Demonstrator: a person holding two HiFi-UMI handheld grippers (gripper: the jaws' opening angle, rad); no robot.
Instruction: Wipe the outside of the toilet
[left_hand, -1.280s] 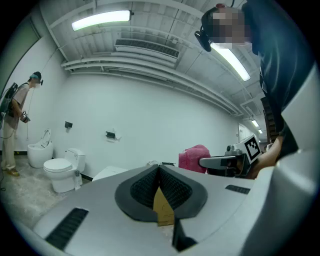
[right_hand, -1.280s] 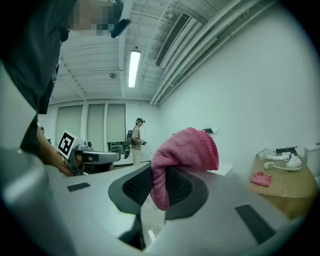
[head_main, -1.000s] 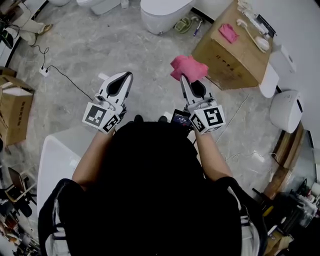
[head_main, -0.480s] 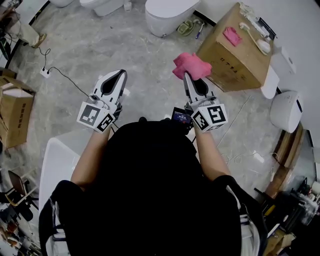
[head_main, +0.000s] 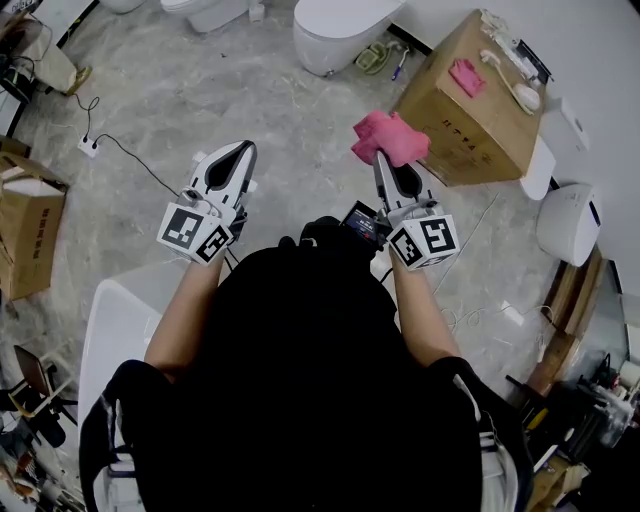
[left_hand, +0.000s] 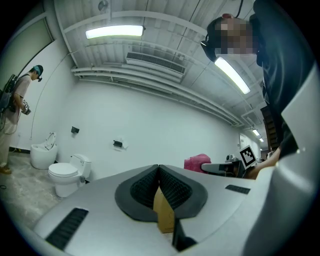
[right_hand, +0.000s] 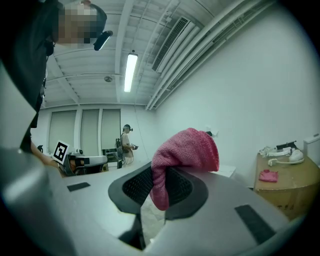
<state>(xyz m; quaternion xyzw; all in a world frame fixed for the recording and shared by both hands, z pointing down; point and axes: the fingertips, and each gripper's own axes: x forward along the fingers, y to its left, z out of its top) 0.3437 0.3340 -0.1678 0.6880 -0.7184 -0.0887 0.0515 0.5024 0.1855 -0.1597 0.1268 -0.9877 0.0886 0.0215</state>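
**Cloth gripped, toilet not yet reached**

Closest to us, the right gripper (head_main: 381, 160) is clamped on the pink cloth (head_main: 390, 138). The cloth bunches over the jaw tips and hangs down between the pads. The left gripper (head_main: 240, 150) has its jaws pressed together with nothing between them.

Over the last second neither grip has changed. The right gripper has drifted slightly forward and to the right, the left a little outward, and the marble floor (head_main: 280, 110) has slid beneath us. We judge from this that we are walking in, not wiping.

Farther on, the nearest toilet (head_main: 340, 28) stands at the far edge by the wall, well apart from the cloth. To its right sits a cardboard box (head_main: 470, 110) with a second pink rag (head_main: 465, 76) lying on top.

The wipe itself has not begun. We think the next need is to close the gap and lay the cloth against the outside of the bowl.
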